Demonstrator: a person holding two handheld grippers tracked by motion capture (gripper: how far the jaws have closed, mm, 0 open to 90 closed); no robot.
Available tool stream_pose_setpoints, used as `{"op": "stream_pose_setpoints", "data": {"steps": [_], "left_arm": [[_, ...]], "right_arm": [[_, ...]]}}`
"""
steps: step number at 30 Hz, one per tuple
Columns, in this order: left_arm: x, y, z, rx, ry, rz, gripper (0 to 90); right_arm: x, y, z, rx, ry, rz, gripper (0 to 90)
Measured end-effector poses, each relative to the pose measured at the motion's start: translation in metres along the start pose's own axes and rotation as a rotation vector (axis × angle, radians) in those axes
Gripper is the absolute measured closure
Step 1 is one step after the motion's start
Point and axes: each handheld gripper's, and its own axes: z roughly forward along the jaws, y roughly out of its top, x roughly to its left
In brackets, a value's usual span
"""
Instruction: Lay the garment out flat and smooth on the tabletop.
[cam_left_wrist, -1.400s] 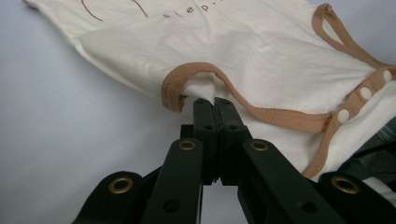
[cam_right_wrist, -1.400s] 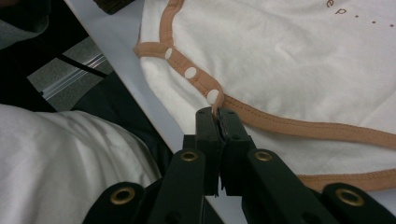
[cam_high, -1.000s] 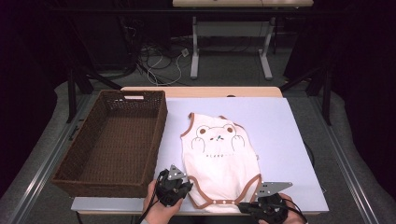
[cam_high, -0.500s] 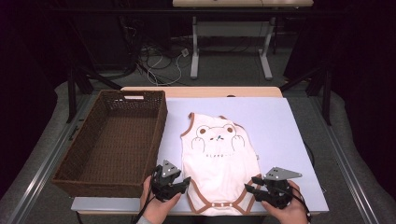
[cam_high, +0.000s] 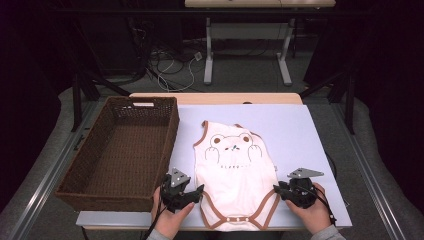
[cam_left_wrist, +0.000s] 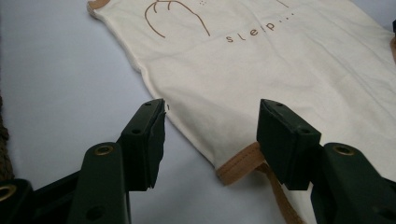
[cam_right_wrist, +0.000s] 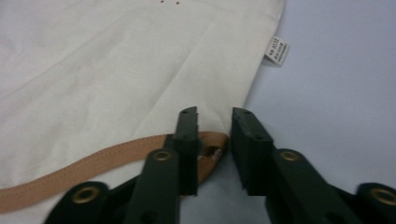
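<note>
Cream bodysuit (cam_high: 234, 172) with bear print, spread flat on the white sheet (cam_high: 300, 130) near the desk's front edge, beside the wicker basket (cam_high: 120, 150). At its front left corner, left gripper (cam_left_wrist: 210, 135), jaws just opened wide, straddling the tan-trimmed hem without pressing. At its front right corner, right gripper (cam_right_wrist: 215, 140), jaws just narrowed, slightly apart, trim corner at the gap, not pinched.

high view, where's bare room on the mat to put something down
Free: the mat right of the bodysuit, and the strip beyond its neck by the far edge. The basket is empty inside. Crowded: the near edge, where the left gripper and right gripper flank the bodysuit's bottom corners.
</note>
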Motion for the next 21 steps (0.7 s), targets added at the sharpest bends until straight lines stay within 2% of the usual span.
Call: {"op": "stream_pose_setpoints", "data": {"steps": [2,4,7,11,15,21], "left_arm": [[0.001,0.000,0.002,0.008,0.000,0.002,42.5],[0.001,-0.001,0.004,0.015,0.000,-0.007,42.7],[0.002,-0.003,0.006,0.040,-0.005,-0.007,44.1],[0.000,-0.006,0.008,0.040,-0.004,-0.009,45.0],[-0.001,-0.007,0.010,0.060,-0.012,0.000,45.5],[-0.002,-0.010,0.011,0.072,-0.021,-0.003,50.0]], "right_arm": [[-0.002,0.002,-0.001,0.015,0.017,0.008,83.9],[-0.004,0.002,-0.002,0.019,0.030,0.010,87.2],[-0.007,0.002,-0.005,0.019,0.031,0.010,87.8],[-0.011,0.001,-0.010,0.005,0.031,0.034,88.0],[-0.018,-0.001,-0.014,-0.005,0.024,0.052,88.0],[-0.025,-0.005,-0.021,-0.009,0.009,0.080,88.0]]}}
